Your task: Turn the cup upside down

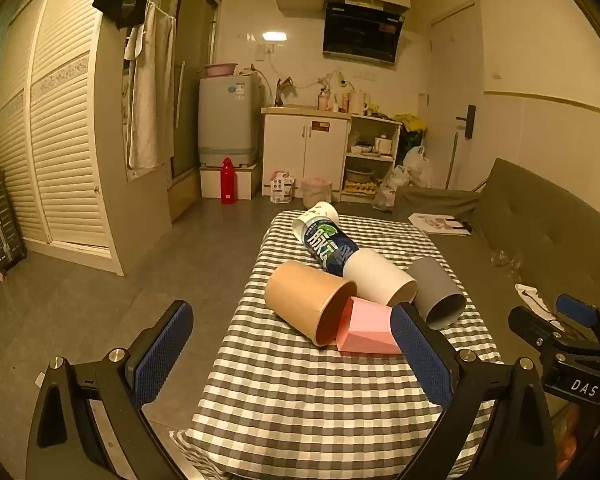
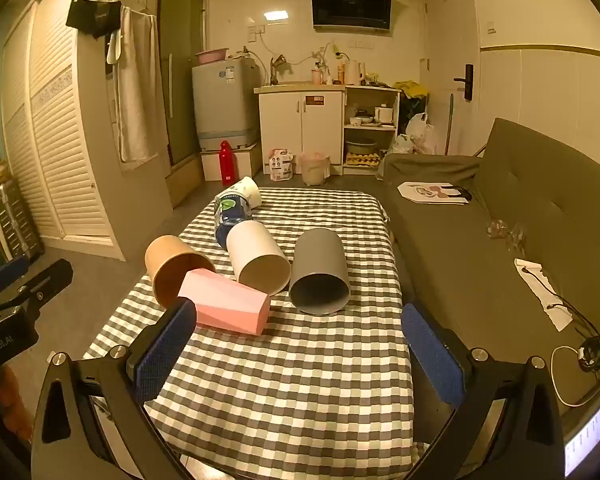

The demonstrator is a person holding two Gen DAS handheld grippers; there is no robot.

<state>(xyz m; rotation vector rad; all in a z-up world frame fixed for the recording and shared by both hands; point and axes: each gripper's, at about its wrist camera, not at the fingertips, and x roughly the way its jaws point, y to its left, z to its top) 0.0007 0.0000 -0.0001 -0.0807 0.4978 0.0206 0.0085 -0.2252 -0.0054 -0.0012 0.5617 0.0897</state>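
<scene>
A: Left to right on the checked desk (image 2: 284, 360)?
B: Tan cup (image 2: 172, 270), pink faceted cup (image 2: 230, 306), white cup (image 2: 258, 258), grey cup (image 2: 320, 276), all on their sides, mouths mostly toward us. The pink one lies crosswise, hiding part of the tan mouth.
A: Behind?
B: A printed cup (image 2: 230, 212), its label partly unreadable.
A: The tongs?
B: Left tongs (image 1: 292, 354) and right tongs (image 2: 300, 350) both gape wide, holding nothing.
</scene>
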